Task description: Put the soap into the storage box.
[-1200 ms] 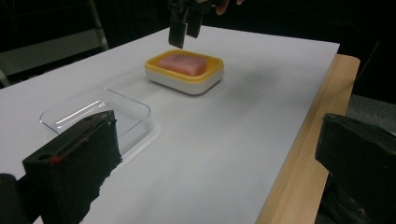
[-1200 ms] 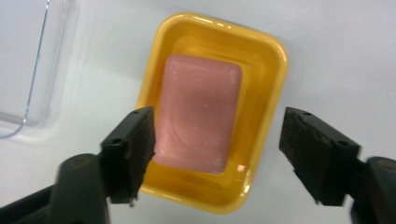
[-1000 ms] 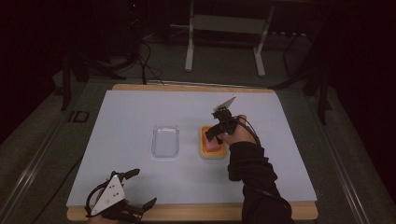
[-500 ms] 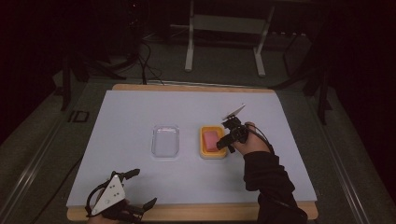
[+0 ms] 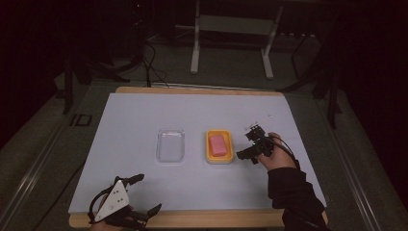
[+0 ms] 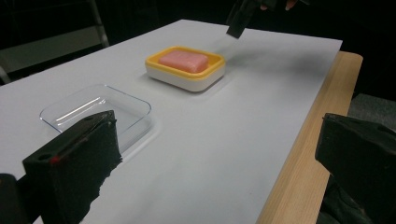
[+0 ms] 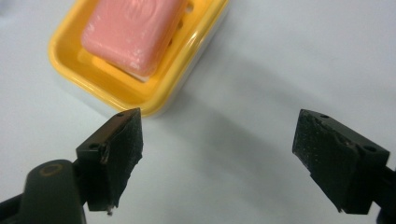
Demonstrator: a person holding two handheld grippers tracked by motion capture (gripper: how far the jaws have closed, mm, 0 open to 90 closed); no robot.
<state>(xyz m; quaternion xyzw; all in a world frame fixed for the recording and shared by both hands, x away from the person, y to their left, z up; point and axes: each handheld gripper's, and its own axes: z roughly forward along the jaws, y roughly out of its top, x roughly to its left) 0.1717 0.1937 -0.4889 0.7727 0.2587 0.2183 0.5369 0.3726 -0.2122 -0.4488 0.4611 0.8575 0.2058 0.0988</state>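
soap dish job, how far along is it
Done, apparently: the pink soap lies in the yellow soap dish. In hand: nothing; the right gripper sits open beside the dish, and the left gripper is open at the table's near edge. Left, probably: the clear lid lies apart, not on the dish.

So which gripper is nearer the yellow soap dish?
Right. The right gripper hovers just beside the soap dish, jaws open; the left gripper sits at the table's near edge.

pink soap (image 5: 218, 144) in yellow dish (image 5: 210, 157), clear lid (image 5: 171, 146) beside
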